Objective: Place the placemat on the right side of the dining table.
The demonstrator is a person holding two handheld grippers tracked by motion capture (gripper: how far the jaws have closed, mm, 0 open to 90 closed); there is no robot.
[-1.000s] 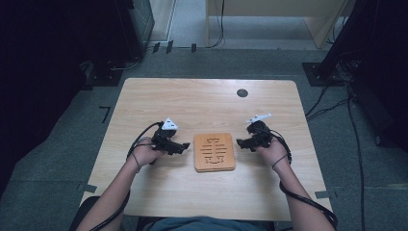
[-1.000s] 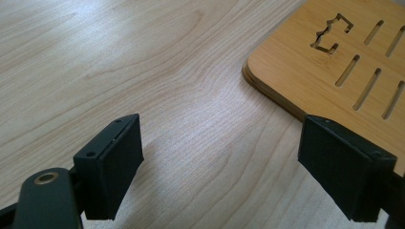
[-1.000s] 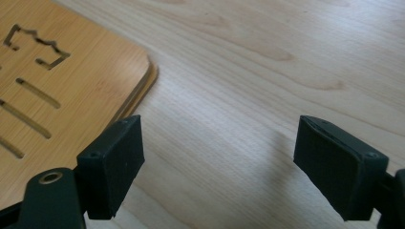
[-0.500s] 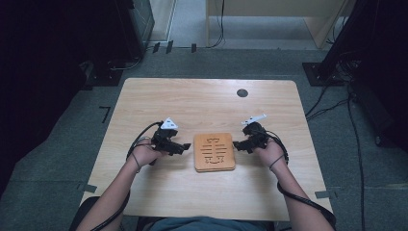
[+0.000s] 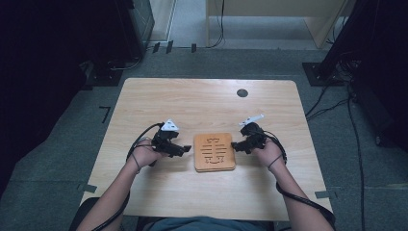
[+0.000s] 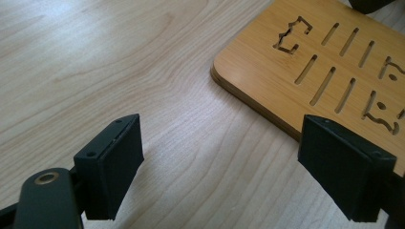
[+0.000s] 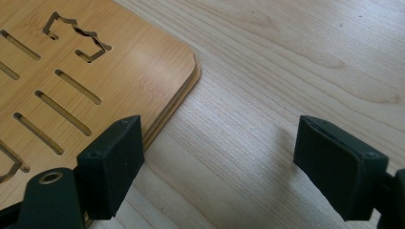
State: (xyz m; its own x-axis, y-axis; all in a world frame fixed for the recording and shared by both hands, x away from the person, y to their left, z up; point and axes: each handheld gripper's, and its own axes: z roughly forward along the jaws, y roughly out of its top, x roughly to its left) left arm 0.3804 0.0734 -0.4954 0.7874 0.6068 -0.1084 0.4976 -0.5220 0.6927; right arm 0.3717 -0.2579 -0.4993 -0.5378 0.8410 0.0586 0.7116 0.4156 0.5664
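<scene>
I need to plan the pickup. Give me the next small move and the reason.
Probably ease both grippers inward to the wooden board. The left gripper and right gripper flank it with open fingers, and the board lies flat, not yet gripped.

**What the frames cut off or leave unclear**

In the left gripper view, the slotted wooden board [image 6: 305,62] runs off the top and right edges, and one black pad [image 6: 346,171] covers its near edge at lower right. In the right gripper view it leaves by the left edge. From the high view, its cut-out shapes are too small to read.
</scene>
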